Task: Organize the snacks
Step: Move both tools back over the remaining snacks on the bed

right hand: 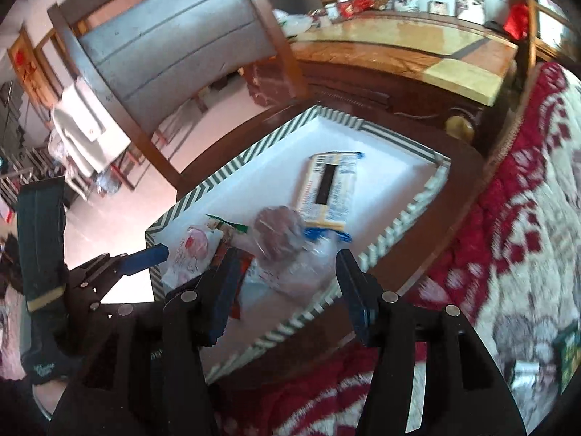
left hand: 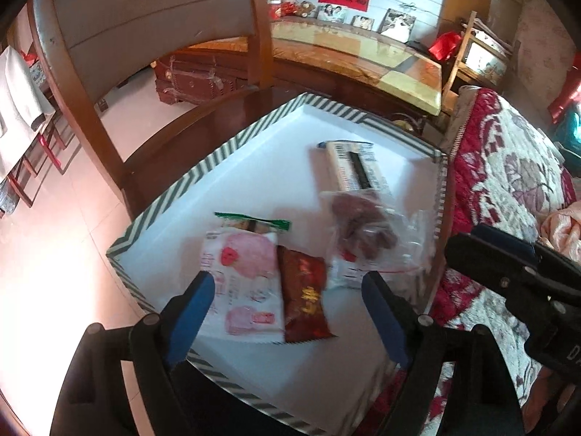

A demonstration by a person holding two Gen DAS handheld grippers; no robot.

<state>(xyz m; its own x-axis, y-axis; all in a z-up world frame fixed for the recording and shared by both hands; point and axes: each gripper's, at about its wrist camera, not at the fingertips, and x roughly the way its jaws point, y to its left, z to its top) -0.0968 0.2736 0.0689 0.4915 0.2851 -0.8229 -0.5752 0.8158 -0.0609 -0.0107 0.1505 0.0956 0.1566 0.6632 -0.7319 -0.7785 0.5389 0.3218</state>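
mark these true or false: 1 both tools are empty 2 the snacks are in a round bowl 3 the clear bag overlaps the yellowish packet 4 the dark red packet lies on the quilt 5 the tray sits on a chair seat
1. True: the left tool and right tool stand open, nothing between the jaws.
2. False: they lie in a rectangular striped-rim tray.
3. True: the clear bag covers the yellowish packet at its near end.
4. False: the dark red packet lies in the tray, beside the pink-and-white packet.
5. True: a wooden chair bears it.
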